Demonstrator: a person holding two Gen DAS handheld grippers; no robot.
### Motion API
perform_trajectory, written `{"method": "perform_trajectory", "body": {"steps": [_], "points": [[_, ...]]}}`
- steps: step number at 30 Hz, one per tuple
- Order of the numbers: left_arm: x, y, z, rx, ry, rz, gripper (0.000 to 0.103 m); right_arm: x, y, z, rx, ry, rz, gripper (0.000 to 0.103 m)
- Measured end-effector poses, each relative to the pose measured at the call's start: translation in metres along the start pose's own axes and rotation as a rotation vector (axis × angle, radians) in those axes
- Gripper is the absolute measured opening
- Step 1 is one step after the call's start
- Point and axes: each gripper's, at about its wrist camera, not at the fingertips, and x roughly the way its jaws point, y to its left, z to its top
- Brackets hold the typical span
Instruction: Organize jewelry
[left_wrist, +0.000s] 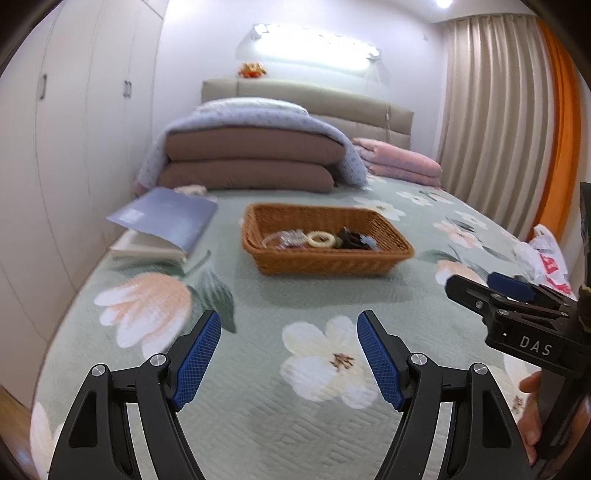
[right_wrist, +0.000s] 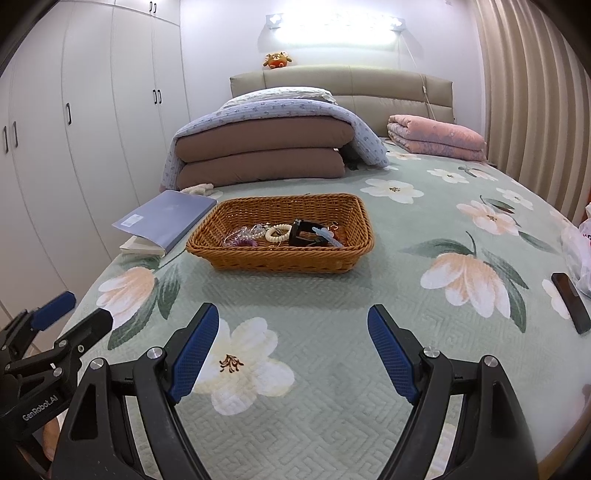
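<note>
The jewelry (right_wrist: 282, 234) lies heaped at the near end of the wicker basket (right_wrist: 354, 243), which sits on the bed (right_wrist: 332, 332) ahead of you: bead bracelets, a cream ring, dark pieces and a pale blue one, touching and overlapping. Pinch one strand and you may drag its neighbours out with it, or snag the weave. The basket looks light; a push could slide it toward the book (right_wrist: 166, 214) just beside it. Your left gripper (left_wrist: 289, 354) and right gripper (right_wrist: 293, 350) both hover well short, jaws spread and holding nothing.
</note>
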Motion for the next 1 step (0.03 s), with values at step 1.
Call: {"method": "perform_trajectory", "body": {"steps": [1], "points": [[-0.0015, -0.0015, -0.0005, 0.015, -0.013, 0.028, 0.077, 0.0004, -0.0002, -0.0001, 0.001, 0.001, 0.003, 0.085]]}}
